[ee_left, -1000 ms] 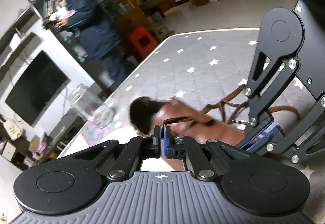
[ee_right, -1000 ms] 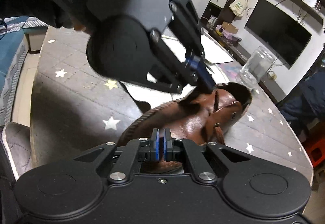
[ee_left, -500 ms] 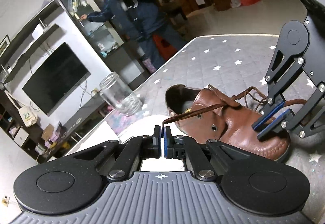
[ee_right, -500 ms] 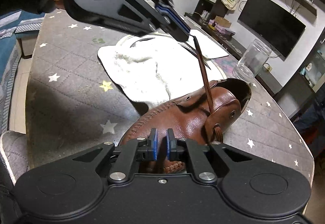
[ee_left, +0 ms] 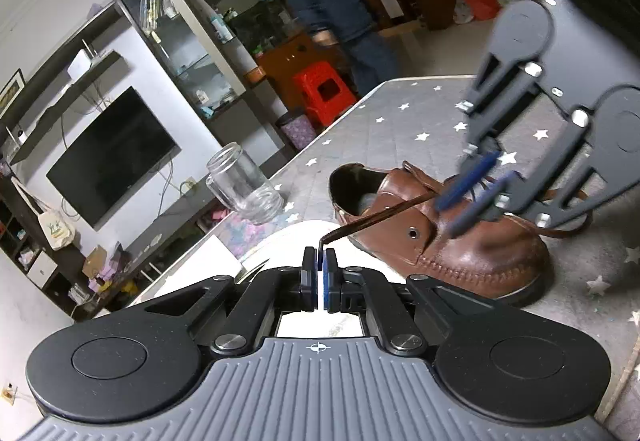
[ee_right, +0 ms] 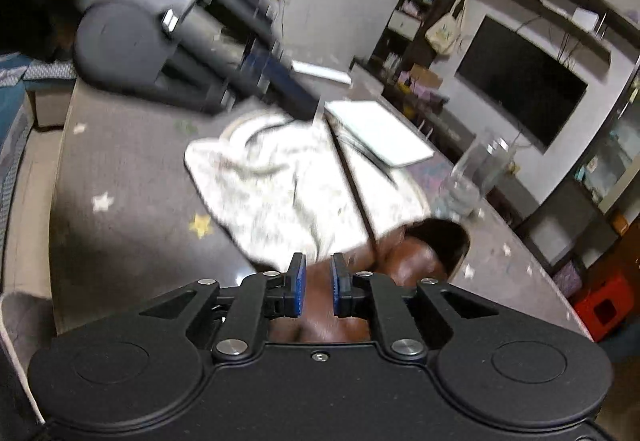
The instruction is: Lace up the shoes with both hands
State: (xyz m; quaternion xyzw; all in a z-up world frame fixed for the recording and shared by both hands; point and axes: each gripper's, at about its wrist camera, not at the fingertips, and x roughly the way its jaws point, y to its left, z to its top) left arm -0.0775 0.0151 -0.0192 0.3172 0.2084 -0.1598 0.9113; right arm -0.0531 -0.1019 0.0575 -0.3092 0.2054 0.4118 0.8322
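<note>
We've got the lace [ee_left: 384, 215] end clamped tight in our left gripper [ee_left: 320, 273], drawn taut from the shoe [ee_left: 452, 241]. Our right gripper [ee_right: 318, 281] is opening, nothing between its jaws. One near-side eyelet [ee_left: 412, 231] looks empty, so lacing and tying remain.

A brown shoe [ee_left: 448, 237] with a dark interior and a thin dark brown lace [ee_left: 380, 216] is seen on a grey quilted table cover [ee_left: 400, 129] patterned with white stars; one yellow star [ee_right: 201, 225] is shown near the left. A white cloth [ee_right: 272, 185] is laid beside the shoe. Blue pads are borne by the black left gripper [ee_left: 320, 275] and the black right gripper [ee_right: 318, 283]. A clear glass jar [ee_left: 244, 189], a red stool [ee_left: 322, 93] and a black television screen [ee_left: 112, 157] are seen farther off.
</note>
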